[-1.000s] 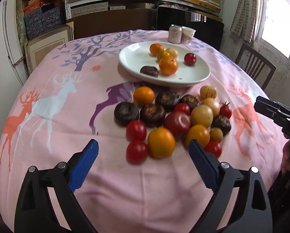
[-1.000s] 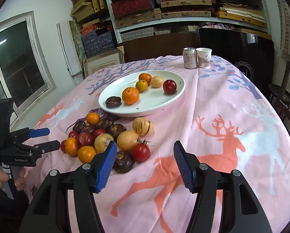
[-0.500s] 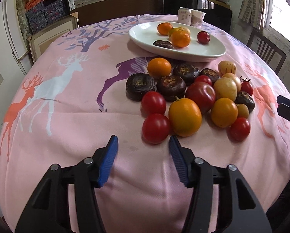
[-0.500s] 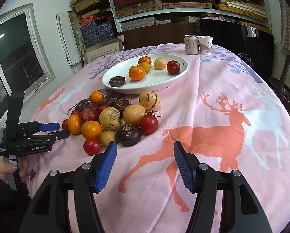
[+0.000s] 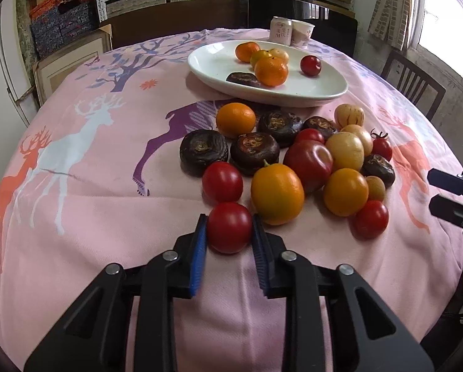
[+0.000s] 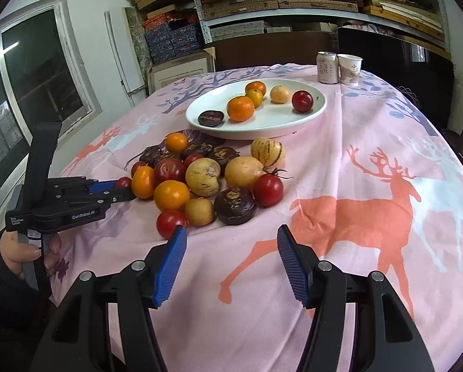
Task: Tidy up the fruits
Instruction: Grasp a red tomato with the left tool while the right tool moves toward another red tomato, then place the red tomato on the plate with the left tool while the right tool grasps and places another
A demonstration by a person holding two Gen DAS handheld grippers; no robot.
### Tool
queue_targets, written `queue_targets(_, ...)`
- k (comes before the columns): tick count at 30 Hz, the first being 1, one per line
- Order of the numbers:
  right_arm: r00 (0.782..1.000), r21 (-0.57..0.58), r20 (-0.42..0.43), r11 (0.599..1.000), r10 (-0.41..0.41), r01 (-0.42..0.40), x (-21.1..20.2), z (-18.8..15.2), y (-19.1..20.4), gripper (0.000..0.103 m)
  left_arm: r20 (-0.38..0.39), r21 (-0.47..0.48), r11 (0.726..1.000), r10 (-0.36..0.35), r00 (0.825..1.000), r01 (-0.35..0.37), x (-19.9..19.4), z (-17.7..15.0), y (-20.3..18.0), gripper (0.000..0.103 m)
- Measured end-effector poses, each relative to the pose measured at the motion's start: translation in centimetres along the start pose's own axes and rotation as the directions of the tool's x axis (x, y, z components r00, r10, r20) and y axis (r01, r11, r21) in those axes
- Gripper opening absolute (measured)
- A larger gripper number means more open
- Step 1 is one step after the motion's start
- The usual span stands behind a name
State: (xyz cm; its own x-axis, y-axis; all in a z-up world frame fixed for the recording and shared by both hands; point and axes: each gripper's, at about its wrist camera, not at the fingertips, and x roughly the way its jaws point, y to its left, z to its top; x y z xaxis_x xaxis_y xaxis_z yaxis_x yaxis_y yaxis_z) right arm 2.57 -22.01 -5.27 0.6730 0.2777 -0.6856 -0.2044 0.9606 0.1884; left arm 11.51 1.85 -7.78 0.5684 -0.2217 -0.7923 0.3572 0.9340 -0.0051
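While the left gripper (image 5: 229,232) had been wide open and back from the pile a moment before, in the left wrist view it had now come forward and pinched its two blue pads on the near red tomato (image 5: 229,227). That tomato sat at the edge of the pile farthest from the white plate (image 5: 219,62), touching another red tomato (image 5: 222,181) behind it and just beside the big orange fruit (image 5: 277,193). It looked like the tomato was caught but still sitting on the pink tablecloth (image 5: 92,186), so the next step was probably to lift it and carry it over the pile to the plate, where a few fruits already lay. The gripper pointed low and flat along the cloth toward the plate. At the far right edge of that view, the tips of the right gripper (image 5: 448,197) poked in. In the right wrist view, the left gripper (image 6: 123,187) reached in from the side of the pile away from the plate, held by the person's left hand (image 6: 24,252), with the red tomato (image 6: 123,182) peeking between its tips. The right gripper (image 6: 231,241) held nothing, its blue pads spread wide apart, and it waited above the cloth on the near side of the pile from the plate, close to a small red tomato (image 6: 171,222) but not touching it. Most of the fruit was still off the plate, so much of the job was left.
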Motion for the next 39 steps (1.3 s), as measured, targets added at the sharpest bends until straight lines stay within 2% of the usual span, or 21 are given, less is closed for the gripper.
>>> queue_targets(7,0.996,-0.085,-0.043,0.993,0.083,-0.086,1.3,0.0,3.5,0.058,0.068,-0.034,0.999,-0.031,0.997,0.034,-3.1,-0.9,0.2,0.027)
queue_targets(12,0.988,-0.055,-0.105,0.991,0.113,-0.119,4.0,0.5,4.9,0.048,0.090,-0.027,0.999,-0.042,0.995,0.045,-4.8,-1.4,-0.1,0.027)
queue_targets(16,0.988,-0.040,-0.124,0.994,0.092,-0.098,5.3,1.1,5.6,0.048,0.085,-0.027,0.998,-0.052,0.995,0.055,-5.0,-2.0,-0.1,0.027)
queue_targets(20,0.988,-0.043,-0.152,0.998,0.035,-0.042,6.4,1.5,5.9,0.030,0.076,-0.035,0.998,-0.056,0.996,0.059,-4.7,-2.3,0.2,0.027)
queue_targets(21,0.988,-0.046,-0.151,0.998,0.033,-0.041,6.5,1.5,5.8,0.029,0.075,-0.036,0.998,-0.056,0.996,0.059,-4.6,-2.4,0.3,0.027)
queue_targets(24,0.991,-0.062,-0.136,0.998,0.015,-0.024,6.0,1.3,5.9,0.029,0.074,-0.040,0.997,-0.056,0.996,0.059,-4.6,-2.4,0.4,0.027)
queue_targets(30,0.997,-0.032,-0.071,0.999,0.040,-0.043,3.1,1.2,4.3,0.029,0.088,-0.036,0.997,-0.066,0.994,0.069,-5.1,-2.2,0.1,0.027)
queue_targets(35,1.000,0.010,0.014,1.000,-0.012,0.012,0.3,2.5,0.9,0.029,0.110,-0.030,0.996,-0.077,0.991,0.080,-5.5,-0.9,-0.5,0.027)
queue_targets(39,0.997,0.074,0.058,0.997,-0.042,0.037,-0.7,4.2,-2.5,0.029,0.128,-0.026,0.994,-0.102,0.987,0.106,-5.2,1.7,-1.1,0.027)
